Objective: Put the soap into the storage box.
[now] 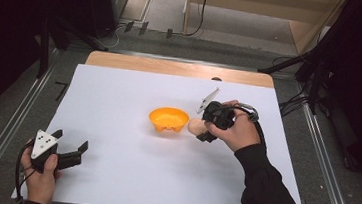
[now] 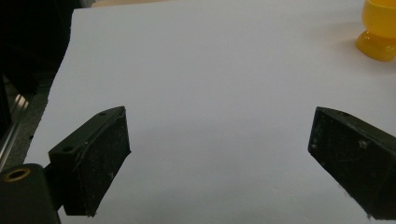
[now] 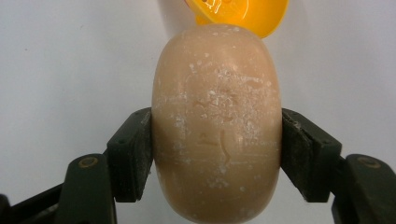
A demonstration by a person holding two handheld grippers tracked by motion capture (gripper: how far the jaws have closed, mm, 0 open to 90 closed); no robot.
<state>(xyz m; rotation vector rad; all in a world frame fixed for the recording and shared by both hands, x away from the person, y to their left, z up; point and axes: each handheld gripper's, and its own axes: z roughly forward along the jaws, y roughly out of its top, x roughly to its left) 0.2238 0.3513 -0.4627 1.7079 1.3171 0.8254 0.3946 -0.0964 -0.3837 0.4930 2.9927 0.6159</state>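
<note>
A tan, rounded bar of soap [image 3: 217,126] sits squeezed between the two black jaws of my right gripper [image 3: 217,154]. In the high view this right gripper [image 1: 200,132] holds the soap [image 1: 196,127] just right of an orange bowl [image 1: 168,119] near the middle of the white sheet. The bowl's rim [image 3: 243,14] shows just beyond the soap in the right gripper view. My left gripper [image 1: 71,140] rests at the sheet's front left corner, jaws wide apart with nothing between them. Its view [image 2: 219,154] looks over bare white sheet, with the orange bowl [image 2: 379,32] at the far right.
A white sheet [image 1: 112,166] covers the wooden table [image 1: 172,67]. Metal rails [image 1: 10,131] run along both sides of the table. Black stands and cables crowd the floor at the back and right.
</note>
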